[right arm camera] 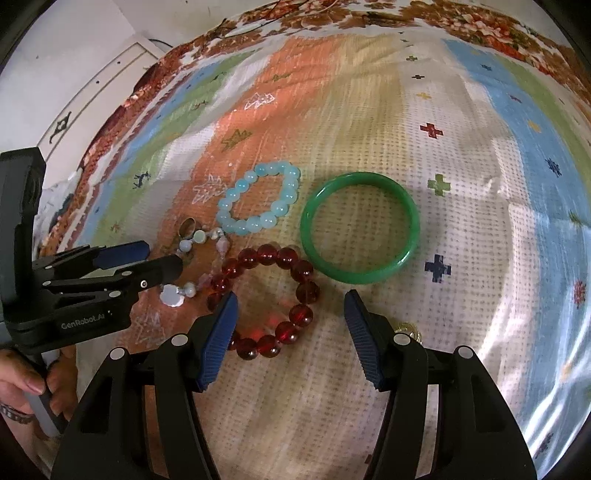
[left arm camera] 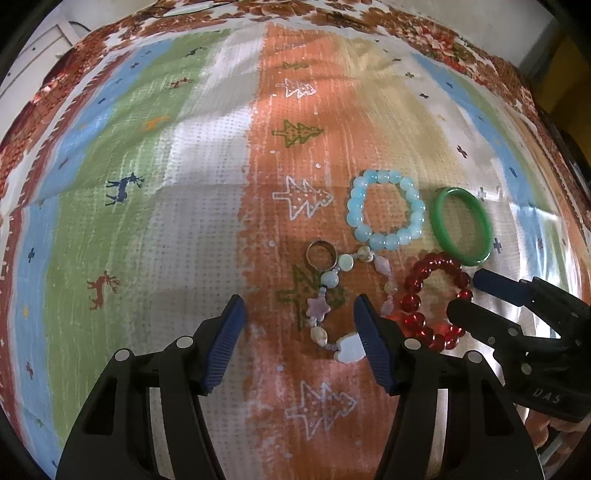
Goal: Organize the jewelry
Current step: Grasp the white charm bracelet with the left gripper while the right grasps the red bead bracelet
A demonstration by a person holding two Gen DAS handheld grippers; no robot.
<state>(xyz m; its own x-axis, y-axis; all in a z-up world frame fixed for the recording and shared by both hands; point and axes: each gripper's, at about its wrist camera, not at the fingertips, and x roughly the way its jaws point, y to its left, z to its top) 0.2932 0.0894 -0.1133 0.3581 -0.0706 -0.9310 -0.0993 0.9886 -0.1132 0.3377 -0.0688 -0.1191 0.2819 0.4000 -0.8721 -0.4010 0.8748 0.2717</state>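
Jewelry lies on a patterned cloth (left arm camera: 184,221). A pale blue bead bracelet (left arm camera: 386,210) (right arm camera: 258,199), a green bangle (left arm camera: 463,225) (right arm camera: 360,227), a red bead bracelet (left arm camera: 432,299) (right arm camera: 266,299), a shell-and-star charm bracelet (left arm camera: 343,299) (right arm camera: 199,266) and a metal ring (left arm camera: 321,254) (right arm camera: 188,227) lie close together. My left gripper (left arm camera: 299,343) is open and empty over the charm bracelet. My right gripper (right arm camera: 288,336) is open and empty over the red bracelet. A small gold piece (right arm camera: 406,328) peeks out behind its right finger.
The cloth covers a table with a floral border (left arm camera: 332,14) at the far edge. A white cabinet (right arm camera: 85,92) stands beyond the table at left. The right gripper (left arm camera: 517,314) shows in the left wrist view, and the left gripper (right arm camera: 110,269) in the right wrist view.
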